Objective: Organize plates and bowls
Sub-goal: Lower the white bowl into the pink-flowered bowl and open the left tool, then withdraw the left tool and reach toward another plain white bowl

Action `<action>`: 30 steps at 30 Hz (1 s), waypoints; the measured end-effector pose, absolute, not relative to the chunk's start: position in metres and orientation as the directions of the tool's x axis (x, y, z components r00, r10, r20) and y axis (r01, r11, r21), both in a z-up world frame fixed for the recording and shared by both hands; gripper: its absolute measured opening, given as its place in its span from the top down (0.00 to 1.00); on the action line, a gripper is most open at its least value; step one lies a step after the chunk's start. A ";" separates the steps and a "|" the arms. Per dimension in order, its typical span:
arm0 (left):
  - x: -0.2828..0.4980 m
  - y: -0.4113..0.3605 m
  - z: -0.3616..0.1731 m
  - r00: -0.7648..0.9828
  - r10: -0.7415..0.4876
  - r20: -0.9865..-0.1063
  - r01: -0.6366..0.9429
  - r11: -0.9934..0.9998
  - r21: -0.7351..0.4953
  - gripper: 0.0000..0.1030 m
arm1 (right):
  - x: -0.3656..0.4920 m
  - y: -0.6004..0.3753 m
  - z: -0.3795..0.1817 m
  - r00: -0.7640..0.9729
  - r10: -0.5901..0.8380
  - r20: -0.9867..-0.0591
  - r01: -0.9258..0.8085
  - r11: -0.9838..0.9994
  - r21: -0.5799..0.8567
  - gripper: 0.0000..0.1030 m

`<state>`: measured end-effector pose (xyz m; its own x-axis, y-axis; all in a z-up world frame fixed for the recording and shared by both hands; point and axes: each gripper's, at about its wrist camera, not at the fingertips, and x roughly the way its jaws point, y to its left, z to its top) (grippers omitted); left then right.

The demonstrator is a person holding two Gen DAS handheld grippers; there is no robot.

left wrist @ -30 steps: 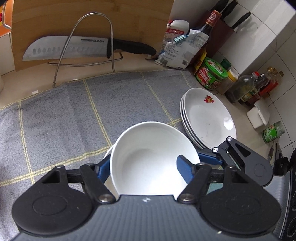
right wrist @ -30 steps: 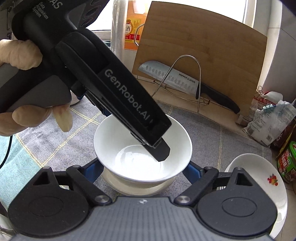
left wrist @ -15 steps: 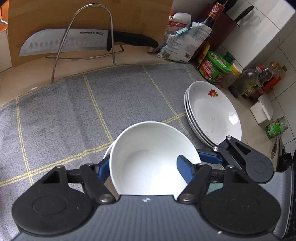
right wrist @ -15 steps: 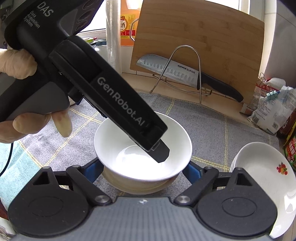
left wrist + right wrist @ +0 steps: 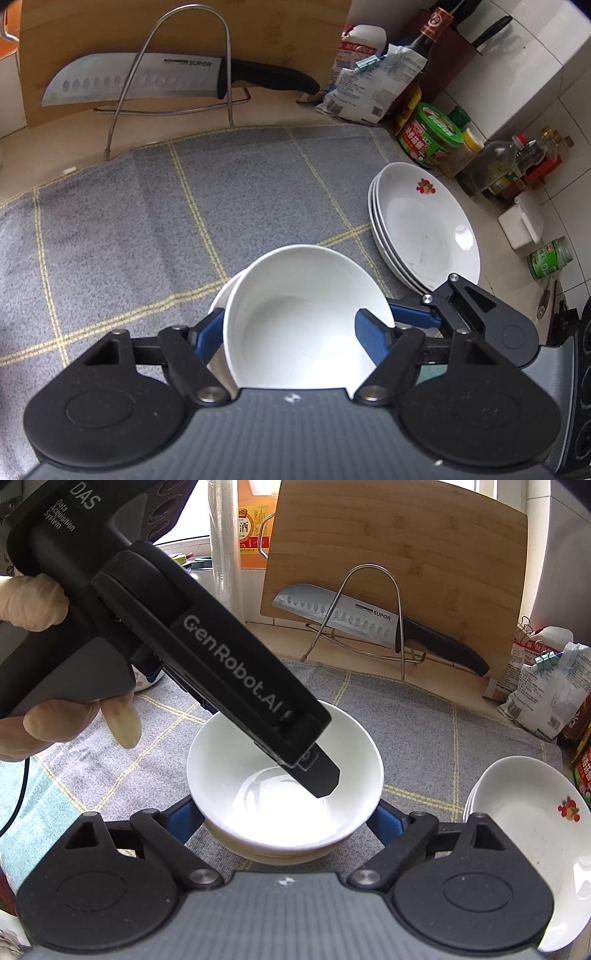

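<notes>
So, quick read of the right wrist view, left side to right:

1. Upper left of the frame: a hand holds the left gripper (image 5: 290,321), which slants down into the top bowl (image 5: 229,768). One of its fingers is inside the bowl and the other sits outside the wall. They've just been opening, so the wall is between them but it doesn't look pinched to me.
2. Centre: two white bowls, nested. The top bowl rests in the lower bowl (image 5: 273,853), and the pair stands on the grey checked cloth (image 5: 110,221) covering the desk (image 5: 37,147).
3. Lower centre: the right gripper (image 5: 284,816) has a blue finger on each side of the stack. It's just been opening too, and its pads look just clear of the lower bowl, so it's open around the stack, not gripping.
4. Right edge: a stack of plates (image 5: 517,812) with a fruit print, sitting just beside the bowls.
5. Handling guess: glazed ceramic, so stiff, fairly heavy, slick and chippy. I'd pinch one bowl by the rim, one finger in and one out. For the whole stack I'd squeeze the lower bowl's outer wall low down. Otherwise the top one may slide out when tilted.
</notes>
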<state>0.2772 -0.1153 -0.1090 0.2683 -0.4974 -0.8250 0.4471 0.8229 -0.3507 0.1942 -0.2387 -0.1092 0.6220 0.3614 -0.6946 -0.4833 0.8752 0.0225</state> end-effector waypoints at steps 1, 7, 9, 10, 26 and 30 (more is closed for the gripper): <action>0.277 -0.115 -0.108 0.271 -0.502 -0.822 0.449 0.821 -0.353 0.25 | 0.194 -0.239 -0.109 0.621 0.363 -0.695 -0.484 0.875 0.024 0.06; 0.276 -0.115 -0.102 0.278 -0.502 -0.819 0.448 0.822 -0.352 0.20 | 0.195 -0.237 -0.110 0.622 0.360 -0.695 -0.483 0.875 0.021 0.04; 0.274 -0.114 -0.100 0.280 -0.499 -0.820 0.451 0.822 -0.347 0.20 | 0.194 -0.238 -0.111 0.620 0.362 -0.696 -0.488 0.873 0.019 0.04; 0.274 -0.113 -0.099 0.280 -0.503 -0.818 0.450 0.821 -0.351 0.20 | 0.194 -0.238 -0.111 0.618 0.361 -0.698 -0.488 0.873 0.019 0.04; 0.265 -0.085 -0.073 0.352 -0.565 -0.747 0.443 0.803 -0.399 0.17 | 0.185 -0.237 -0.099 0.643 0.353 -0.680 -0.498 0.867 -0.021 0.00; 0.263 -0.073 -0.067 0.406 -0.535 -0.741 0.421 0.829 -0.368 0.17 | 0.183 -0.233 -0.091 0.663 0.352 -0.660 -0.502 0.864 -0.043 0.00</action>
<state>0.2628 -0.0733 -0.0665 0.4060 -0.5351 -0.7409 0.4209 0.8291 -0.3681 0.1829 -0.2331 -0.0906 0.6633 0.3519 -0.6605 -0.5016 0.8640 -0.0433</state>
